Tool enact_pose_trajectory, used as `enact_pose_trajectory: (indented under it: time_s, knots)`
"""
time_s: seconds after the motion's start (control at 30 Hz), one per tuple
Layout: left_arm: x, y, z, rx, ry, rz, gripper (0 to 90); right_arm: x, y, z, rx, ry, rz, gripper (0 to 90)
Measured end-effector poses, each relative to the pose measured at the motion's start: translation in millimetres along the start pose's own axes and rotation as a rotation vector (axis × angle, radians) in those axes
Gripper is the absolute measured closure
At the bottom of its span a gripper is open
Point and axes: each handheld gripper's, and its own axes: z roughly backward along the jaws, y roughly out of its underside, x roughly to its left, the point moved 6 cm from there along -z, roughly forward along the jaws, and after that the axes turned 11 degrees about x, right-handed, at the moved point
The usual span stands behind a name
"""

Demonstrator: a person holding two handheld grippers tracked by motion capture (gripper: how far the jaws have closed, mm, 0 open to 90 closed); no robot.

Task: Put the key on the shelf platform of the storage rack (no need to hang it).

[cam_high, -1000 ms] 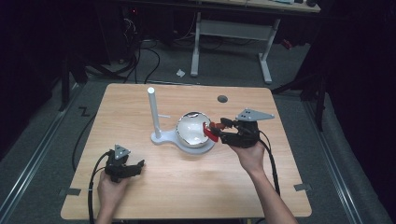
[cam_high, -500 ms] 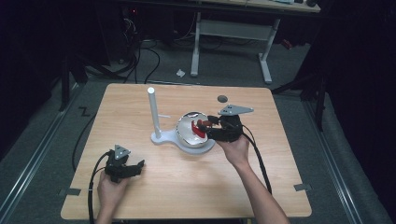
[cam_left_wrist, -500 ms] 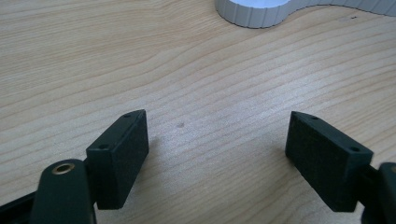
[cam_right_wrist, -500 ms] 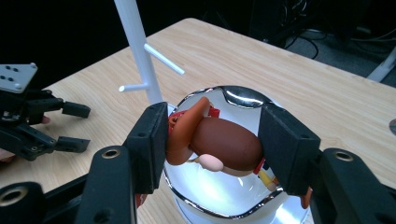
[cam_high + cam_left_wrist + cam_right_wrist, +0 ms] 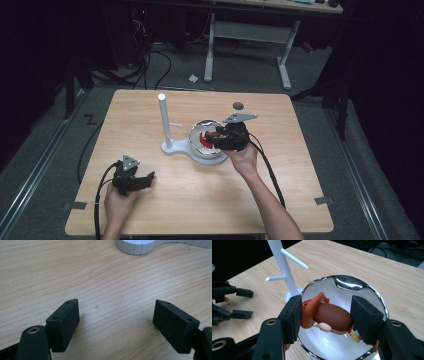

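Observation:
A shiny white bowl point(image 5: 200, 156) stands mid-table beside a white peg stand point(image 5: 164, 120). My right gripper point(image 5: 212, 139) hangs over the bowl, shut on a toy point(image 5: 204, 140). In the right gripper view the toy point(image 5: 332, 317) is brown and orange with red parts, and the jaws press its two sides above the bowl's rim point(image 5: 347, 281). My left gripper point(image 5: 147, 177) rests open near the table's front left; in its own view the left gripper point(image 5: 116, 315) has bare wood between its jaws and the stand's base point(image 5: 135, 246) ahead.
A small dark round disc point(image 5: 238, 105) lies on the table behind the bowl. The stand point(image 5: 283, 265) has thin side pegs just left of the bowl. The left gripper point(image 5: 249, 303) is visible far left in the right gripper view. Cables trail off the table's front edge.
My right gripper has carried the toy leftward from beside the bowl to over its middle. The left gripper has stayed put.

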Motion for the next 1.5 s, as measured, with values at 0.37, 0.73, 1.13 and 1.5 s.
enact_pose_trajectory:
  time_s: [0.37, 0.73, 1.13, 1.5]
  knots:
    - [-0.1, 0.1, 0.1, 0.000, 0.001, -0.001, 21.5, -2.7, 0.3, -19.4, 0.029, 0.022, 0.010, 44.1]
    - [-0.3, 0.3, 0.1, -0.001, 0.002, -0.002, 21.5, -12.1, 10.3, -39.4, 0.129, 0.030, -0.027, 37.1]
    - [-0.3, 0.2, 0.1, 0.000, 0.003, -0.002, 21.5, -18.7, 10.6, -11.4, 0.061, 0.050, -0.037, 35.9]
    - [-0.3, 0.2, 0.0, -0.001, 0.002, -0.001, 21.5, -28.9, 18.2, 15.9, 0.035, 0.084, -0.024, 43.9]
